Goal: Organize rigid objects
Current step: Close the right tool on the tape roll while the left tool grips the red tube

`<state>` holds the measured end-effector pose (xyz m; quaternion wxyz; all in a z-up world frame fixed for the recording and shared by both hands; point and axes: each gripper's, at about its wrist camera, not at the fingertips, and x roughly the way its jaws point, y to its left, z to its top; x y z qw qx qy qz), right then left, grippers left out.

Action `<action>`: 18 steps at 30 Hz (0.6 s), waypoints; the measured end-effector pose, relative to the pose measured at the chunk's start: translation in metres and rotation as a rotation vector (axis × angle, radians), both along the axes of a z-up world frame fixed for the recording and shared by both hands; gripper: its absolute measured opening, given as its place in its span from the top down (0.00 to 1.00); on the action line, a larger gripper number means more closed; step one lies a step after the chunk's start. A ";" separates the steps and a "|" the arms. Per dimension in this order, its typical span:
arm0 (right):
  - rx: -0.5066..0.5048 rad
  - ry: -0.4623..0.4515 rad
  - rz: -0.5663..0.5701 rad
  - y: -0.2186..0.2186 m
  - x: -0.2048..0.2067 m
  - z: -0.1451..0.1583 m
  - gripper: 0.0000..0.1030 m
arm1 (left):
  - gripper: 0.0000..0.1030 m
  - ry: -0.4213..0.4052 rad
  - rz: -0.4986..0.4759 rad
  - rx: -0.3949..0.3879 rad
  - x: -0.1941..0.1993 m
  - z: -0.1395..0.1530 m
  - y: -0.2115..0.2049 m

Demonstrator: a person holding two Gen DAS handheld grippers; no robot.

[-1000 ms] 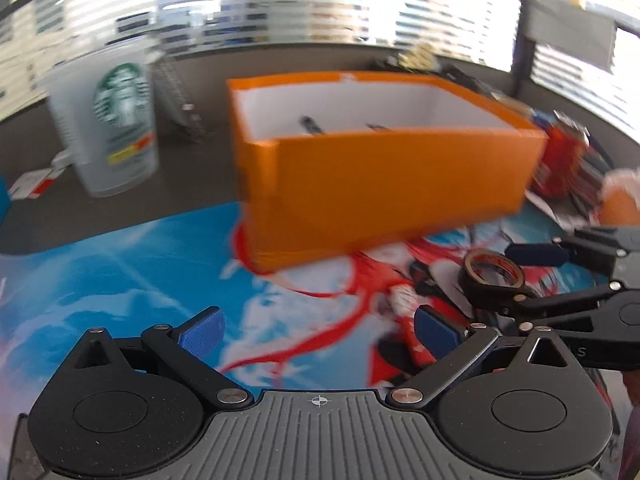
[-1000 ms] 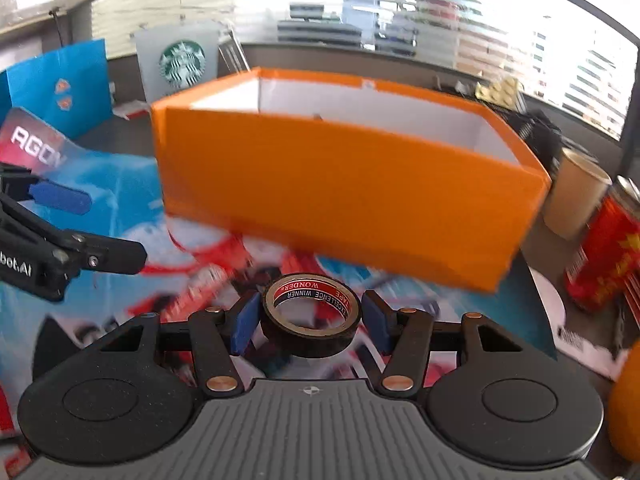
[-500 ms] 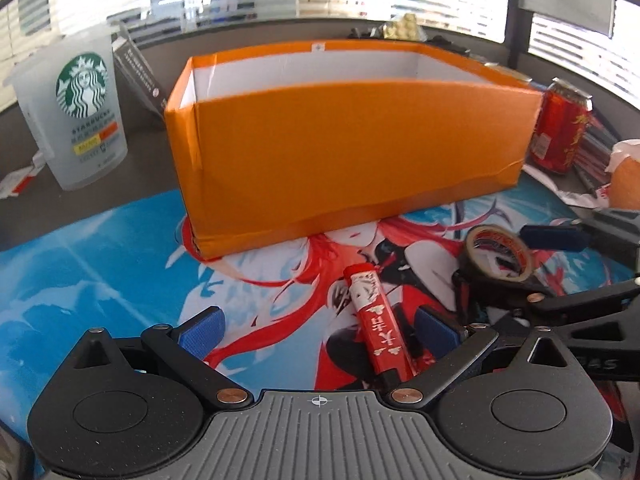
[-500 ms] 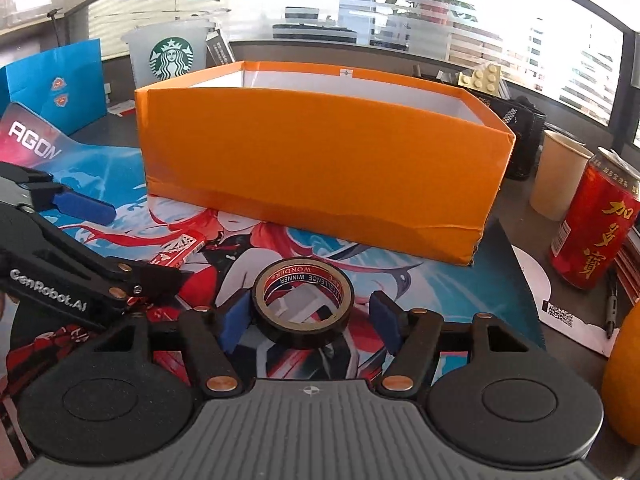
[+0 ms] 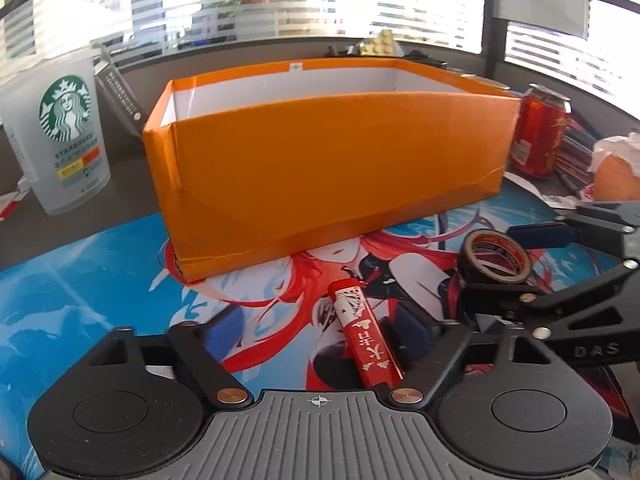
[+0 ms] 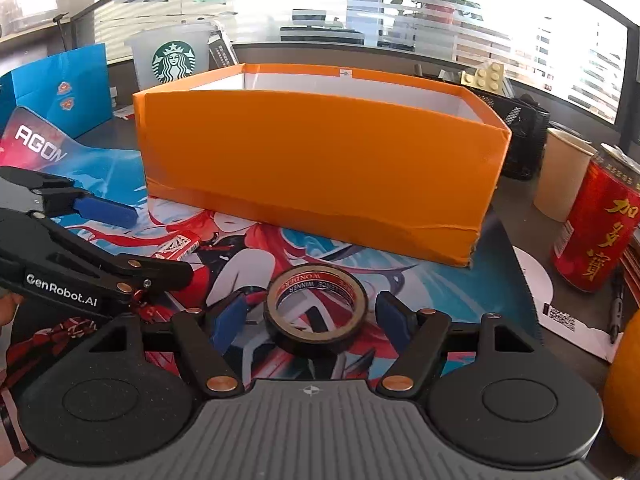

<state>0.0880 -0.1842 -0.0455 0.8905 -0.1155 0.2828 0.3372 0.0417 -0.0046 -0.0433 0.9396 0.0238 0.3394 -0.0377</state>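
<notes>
Judging from the desk, we are early in the sorting: two rigid items lie out on the printed mat [image 5: 80,300] and neither is in the orange box [image 5: 328,160] yet. What little of the box's white interior shows above the near wall looks bare, though its floor is hidden from both cameras.

Our left gripper [image 5: 316,330] hangs low over the red stick-shaped pack [image 5: 366,334], which lies flat on the mat just near of the box. Its jaws are closing, with the pack between them, nearer the right pad; the pads do not press on it yet, so nothing is grasped.

Our right gripper [image 6: 308,314] straddles the black tape roll [image 6: 316,310], which lies flat on the mat to the right of the pack. These jaws are opening, with a clear gap on each side of the roll, so it sits released between them.

What is left, as we read it: clamp each item, lift it over the near wall and set it inside. The red can [image 6: 596,220], the paper cup [image 6: 564,172] and the Starbucks cup [image 5: 60,132] stand off the mat around the box; we cannot tell whether they belong to the job.
</notes>
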 end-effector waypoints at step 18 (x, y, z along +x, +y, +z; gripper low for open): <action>0.003 0.016 -0.001 0.013 -0.005 0.001 0.41 | 0.84 -0.041 -0.020 0.003 -0.024 0.001 -0.005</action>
